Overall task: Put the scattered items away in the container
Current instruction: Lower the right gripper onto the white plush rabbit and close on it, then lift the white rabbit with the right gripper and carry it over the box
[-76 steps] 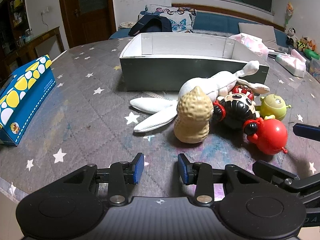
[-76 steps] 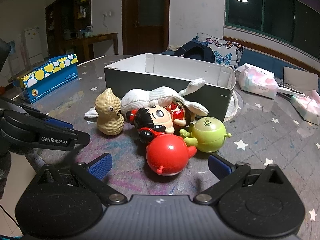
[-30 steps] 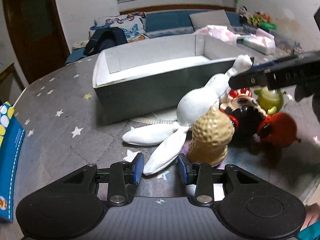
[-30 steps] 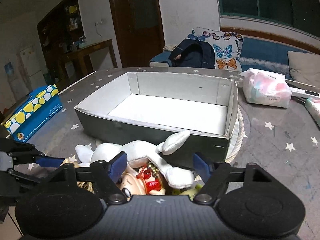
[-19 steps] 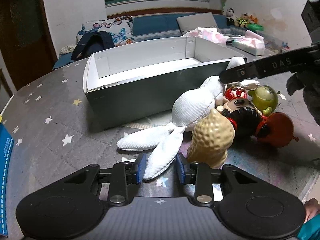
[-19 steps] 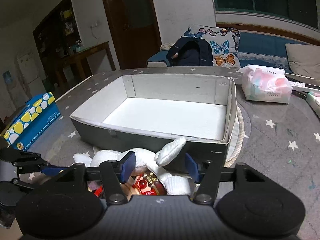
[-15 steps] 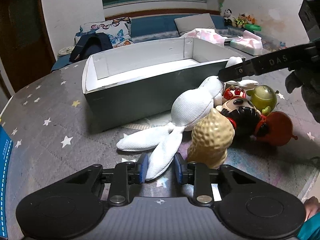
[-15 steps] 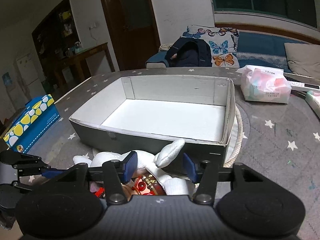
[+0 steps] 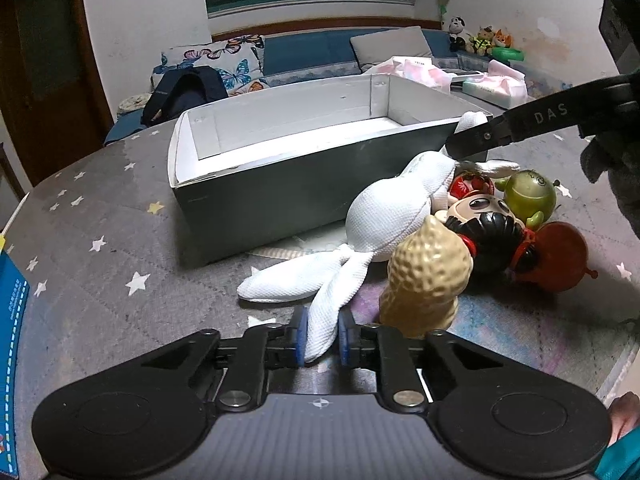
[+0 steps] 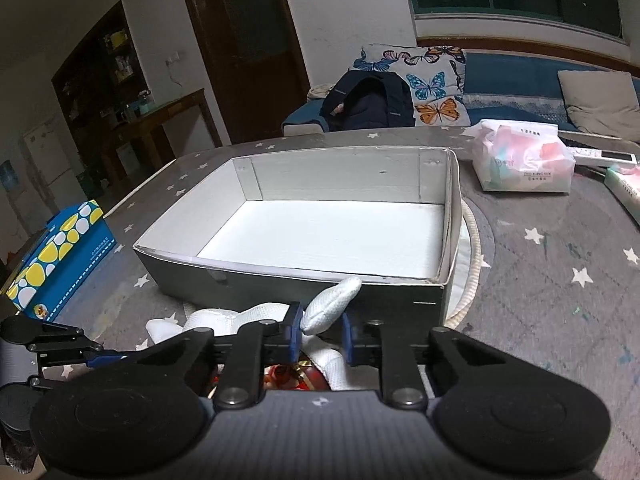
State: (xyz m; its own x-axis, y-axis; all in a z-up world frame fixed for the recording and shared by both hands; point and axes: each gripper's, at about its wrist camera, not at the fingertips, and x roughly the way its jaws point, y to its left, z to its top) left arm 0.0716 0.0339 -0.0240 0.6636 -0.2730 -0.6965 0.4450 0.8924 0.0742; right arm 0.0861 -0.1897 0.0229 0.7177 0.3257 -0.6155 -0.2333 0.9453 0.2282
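A white plush rabbit [image 9: 384,216] lies on the table in front of the grey box [image 9: 280,184] with a white inside. My left gripper [image 9: 320,336] is shut on one of the rabbit's long ears. My right gripper [image 10: 319,334] is shut on the rabbit's raised limb [image 10: 332,306] near the box's front wall [image 10: 280,292]. Beside the rabbit stand a tan peanut toy [image 9: 426,276], a black-haired doll [image 9: 484,228], a green round toy [image 9: 528,196] and a red ball toy [image 9: 560,256].
A blue and yellow spotted box [image 10: 56,252] sits at the table's left edge. A pink tissue pack [image 10: 520,160] and other packs lie behind the box at the right. A round white mat [image 10: 468,264] lies under the box.
Both grippers have closed: the left onto the rabbit's ear, the right onto its raised limb. The left gripper has edged forward toward the toys.
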